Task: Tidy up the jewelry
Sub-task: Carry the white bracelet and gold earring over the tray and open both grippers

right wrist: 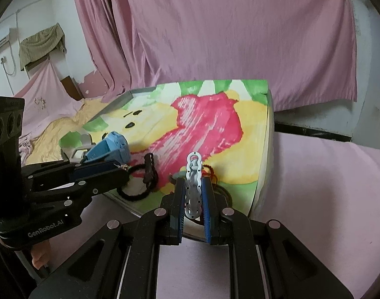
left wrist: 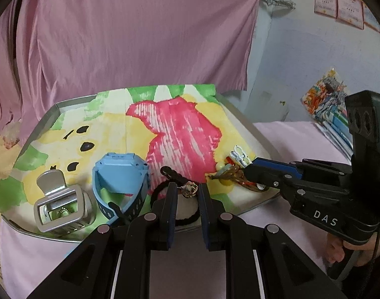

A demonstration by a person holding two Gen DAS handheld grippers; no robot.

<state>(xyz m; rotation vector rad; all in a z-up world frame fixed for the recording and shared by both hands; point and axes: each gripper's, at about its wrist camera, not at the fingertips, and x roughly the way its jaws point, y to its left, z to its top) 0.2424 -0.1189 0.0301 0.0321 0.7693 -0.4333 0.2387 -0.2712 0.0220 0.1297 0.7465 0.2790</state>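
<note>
Over the tray's (right wrist: 263, 154) near edge, the right claw (right wrist: 193, 194) is pinching a light, stiff white hair clip (right wrist: 194, 174) flat-sided, looking slippery, while the left claw (left wrist: 188, 194) is hovering part-open and empty around a small earring (left wrist: 190, 189).

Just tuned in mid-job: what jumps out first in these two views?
The bright painted sheet lining the metal tray dominates. On it, near the front left, sit a blue watch and a silver hair clip. The right tool is shut on a white hair clip, while the left tool brackets a small charm on a black hair tie.
</note>
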